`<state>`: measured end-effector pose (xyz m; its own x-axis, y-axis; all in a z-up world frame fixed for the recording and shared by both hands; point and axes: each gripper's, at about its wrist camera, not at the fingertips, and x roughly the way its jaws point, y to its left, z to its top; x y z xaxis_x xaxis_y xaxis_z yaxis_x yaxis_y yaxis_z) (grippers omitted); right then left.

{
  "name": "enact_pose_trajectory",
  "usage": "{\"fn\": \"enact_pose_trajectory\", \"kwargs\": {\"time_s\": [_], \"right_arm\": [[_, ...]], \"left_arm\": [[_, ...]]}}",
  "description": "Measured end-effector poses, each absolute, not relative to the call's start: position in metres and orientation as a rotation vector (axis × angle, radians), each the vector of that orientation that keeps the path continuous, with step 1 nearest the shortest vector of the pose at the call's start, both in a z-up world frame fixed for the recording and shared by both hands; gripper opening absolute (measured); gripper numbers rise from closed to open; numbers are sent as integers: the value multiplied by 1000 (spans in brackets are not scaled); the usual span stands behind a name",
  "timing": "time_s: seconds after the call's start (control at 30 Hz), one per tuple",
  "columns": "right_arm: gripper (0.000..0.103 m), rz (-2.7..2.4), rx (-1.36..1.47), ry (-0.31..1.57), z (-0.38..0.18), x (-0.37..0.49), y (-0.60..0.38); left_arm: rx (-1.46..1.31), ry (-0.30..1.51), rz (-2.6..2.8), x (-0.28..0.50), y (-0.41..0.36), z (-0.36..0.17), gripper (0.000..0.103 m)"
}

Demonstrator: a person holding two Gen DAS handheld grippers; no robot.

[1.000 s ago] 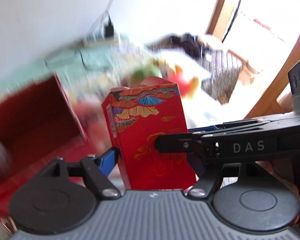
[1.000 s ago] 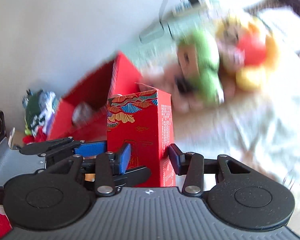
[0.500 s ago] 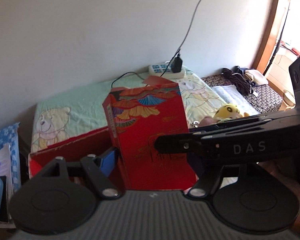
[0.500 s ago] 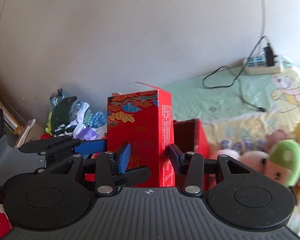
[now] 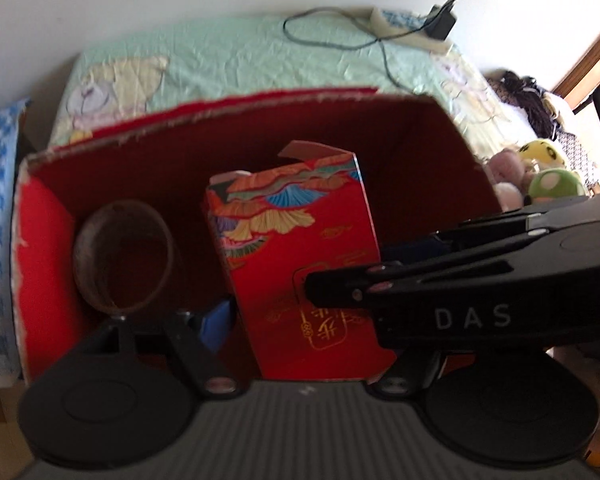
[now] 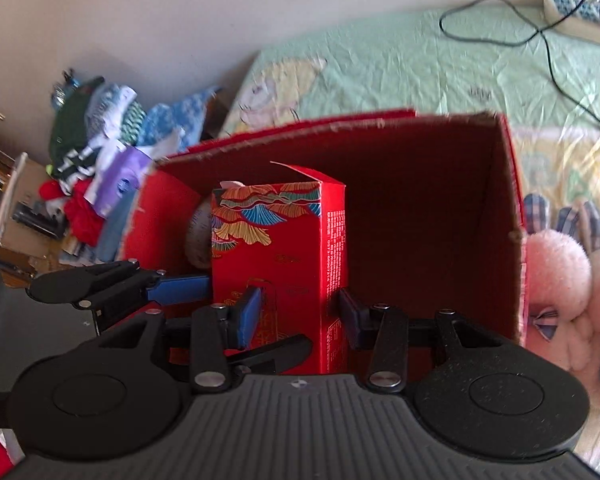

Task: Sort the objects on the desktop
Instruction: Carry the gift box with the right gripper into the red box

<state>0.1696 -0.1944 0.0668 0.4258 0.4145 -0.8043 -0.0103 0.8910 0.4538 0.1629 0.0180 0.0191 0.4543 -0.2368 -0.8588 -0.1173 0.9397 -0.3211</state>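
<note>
Fingers of right gripper (image 6: 296, 314) and left gripper (image 5: 312, 320) both clamped on red carton (image 6: 278, 264), each pair from its own sides. Since earlier frame: carton carried from over bed (image 6: 400, 64) and plush toys (image 6: 556, 276) to inside open red box (image 6: 512, 216). Carton upright, long axis vertical, opened top flap up. Brown ring-shaped thing (image 5: 124, 256) left of it in box.

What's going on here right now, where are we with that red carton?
Both grippers are clamped on the small red carton: the right gripper across its narrow sides, the left gripper across its wide faces. They hold it upright over the open big red box, which stands on the bear-print sheet. A roll of tape already lies inside the box.
</note>
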Motion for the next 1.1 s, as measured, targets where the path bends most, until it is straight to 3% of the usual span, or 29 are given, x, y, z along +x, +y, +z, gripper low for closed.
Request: {"fn": "enact_pose_trajectory", "kwargs": {"time_s": [0.43, 0.6, 0.77, 1.1], "right_arm": [[46, 265, 447, 1316, 26, 199, -179], [47, 241, 507, 1361, 19, 202, -180], [45, 217, 583, 1370, 17, 199, -185], [49, 261, 385, 1342, 32, 191, -153]], "left_arm": [[-422, 1301, -76, 182, 32, -18, 76], [-428, 1283, -70, 172, 37, -17, 75], [-482, 1205, -50, 150, 49, -6, 63], [-423, 1122, -55, 143, 43, 15, 62]]}}
